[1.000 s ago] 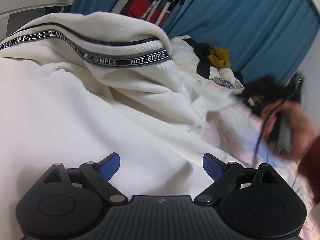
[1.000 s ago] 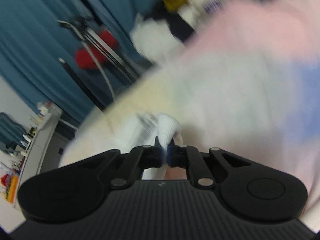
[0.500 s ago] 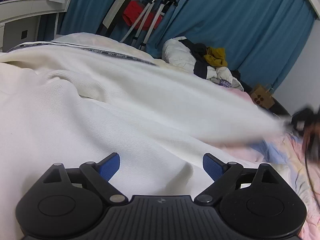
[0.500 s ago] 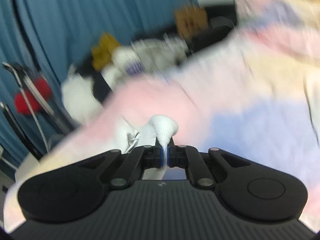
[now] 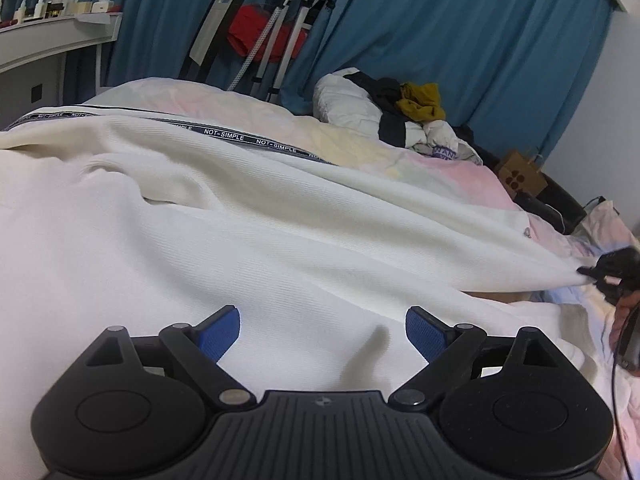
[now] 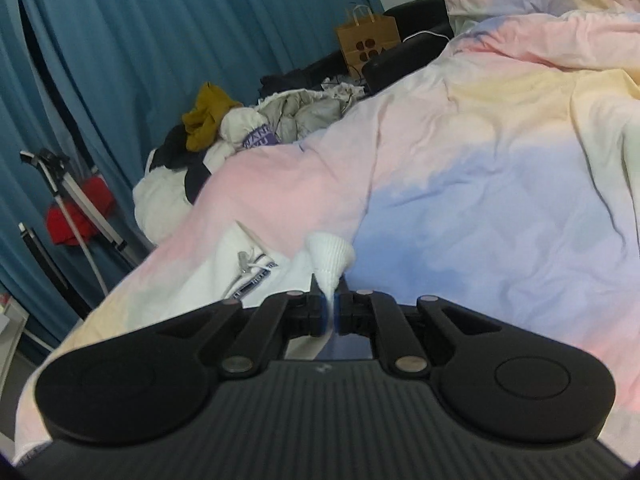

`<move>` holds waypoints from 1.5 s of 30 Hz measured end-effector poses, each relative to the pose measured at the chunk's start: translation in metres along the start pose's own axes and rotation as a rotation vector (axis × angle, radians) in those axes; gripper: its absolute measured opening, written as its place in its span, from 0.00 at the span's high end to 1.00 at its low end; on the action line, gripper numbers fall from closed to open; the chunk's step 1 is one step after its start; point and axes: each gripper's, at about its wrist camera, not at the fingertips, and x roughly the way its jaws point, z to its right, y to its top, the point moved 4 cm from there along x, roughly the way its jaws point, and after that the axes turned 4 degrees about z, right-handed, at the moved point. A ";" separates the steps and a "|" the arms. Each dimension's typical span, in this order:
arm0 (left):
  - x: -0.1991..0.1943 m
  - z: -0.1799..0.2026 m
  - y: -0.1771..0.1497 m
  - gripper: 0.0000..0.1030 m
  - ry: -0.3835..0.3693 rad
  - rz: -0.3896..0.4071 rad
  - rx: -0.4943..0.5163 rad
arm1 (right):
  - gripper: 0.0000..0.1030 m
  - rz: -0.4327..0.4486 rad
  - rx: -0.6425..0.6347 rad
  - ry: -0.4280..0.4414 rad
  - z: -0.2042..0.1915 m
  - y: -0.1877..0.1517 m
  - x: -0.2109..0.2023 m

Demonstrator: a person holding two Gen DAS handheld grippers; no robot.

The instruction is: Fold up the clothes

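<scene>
Between right fingers [image 6: 316,312], white garment [image 6: 330,258] corner, rest hidden.

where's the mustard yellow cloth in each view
Left wrist: the yellow cloth lies upper right of centre, on the clothes pile.
Right wrist: it lies upper left of centre, on the same pile.
Shared landmark: the brown paper bag.

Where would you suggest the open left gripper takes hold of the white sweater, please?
I would take the raised fold of the white sweater just ahead of the left gripper, coming straight forward and down. Its jaws are open with that ridge between them, and it stands proud of the flat cloth. The right gripper already pinches the stretched end, so this hold would probably balance it.
</scene>
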 end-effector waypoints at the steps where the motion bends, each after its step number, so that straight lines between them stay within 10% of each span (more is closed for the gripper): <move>1: 0.000 0.001 0.000 0.11 0.000 0.001 0.004 | 0.94 -0.017 0.011 -0.009 0.007 -0.005 0.005; 12: -0.002 0.005 -0.005 0.11 0.009 0.004 0.054 | 0.86 -0.043 -0.001 -0.019 0.016 -0.037 0.001; 19: -0.016 0.012 -0.005 0.11 0.005 0.025 0.085 | 0.39 -0.019 -0.100 -0.044 0.004 -0.028 -0.062; 27: -0.061 0.014 0.000 0.11 0.042 0.070 0.120 | 0.13 -0.042 -0.334 0.142 -0.040 -0.056 -0.146; 45: -0.176 -0.052 0.003 0.00 0.200 0.074 -0.131 | 0.13 -0.148 -0.423 0.238 -0.052 -0.100 -0.170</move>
